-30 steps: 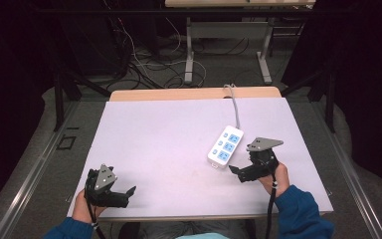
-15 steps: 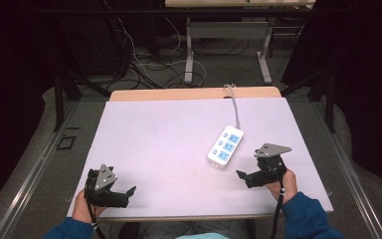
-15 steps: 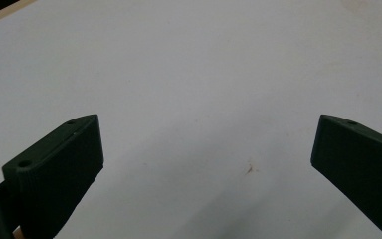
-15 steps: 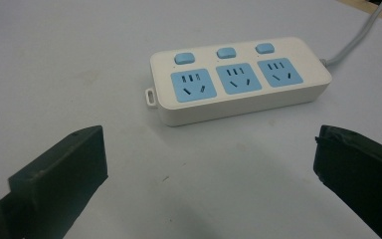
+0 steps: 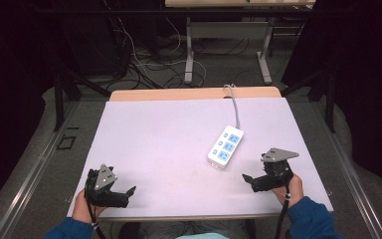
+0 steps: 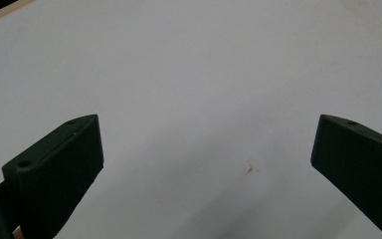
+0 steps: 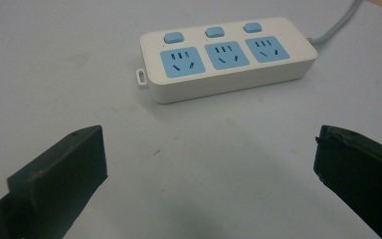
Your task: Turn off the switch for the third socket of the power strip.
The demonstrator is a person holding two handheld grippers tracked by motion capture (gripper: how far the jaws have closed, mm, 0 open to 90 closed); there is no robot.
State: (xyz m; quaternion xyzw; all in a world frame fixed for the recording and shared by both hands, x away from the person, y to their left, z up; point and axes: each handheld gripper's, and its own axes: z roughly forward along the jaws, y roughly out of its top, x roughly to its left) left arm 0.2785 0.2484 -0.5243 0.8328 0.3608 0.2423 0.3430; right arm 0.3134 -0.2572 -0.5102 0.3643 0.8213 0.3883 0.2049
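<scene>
Fingers of right gripper (image 5: 251, 181) and left gripper (image 5: 124, 194) spread wide, empty, near power strip (image 5: 226, 146).

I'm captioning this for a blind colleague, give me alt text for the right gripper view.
A white power strip with three blue sockets and three blue switches lies on a pale table, its grey cord leading off top right. The right claw stands open, short of it.

A white table (image 5: 154, 129) is standing on grey floor (image 5: 45, 149); cables (image 5: 144, 64) are lying beyond, dark curtains (image 5: 363, 74) hanging around.
</scene>
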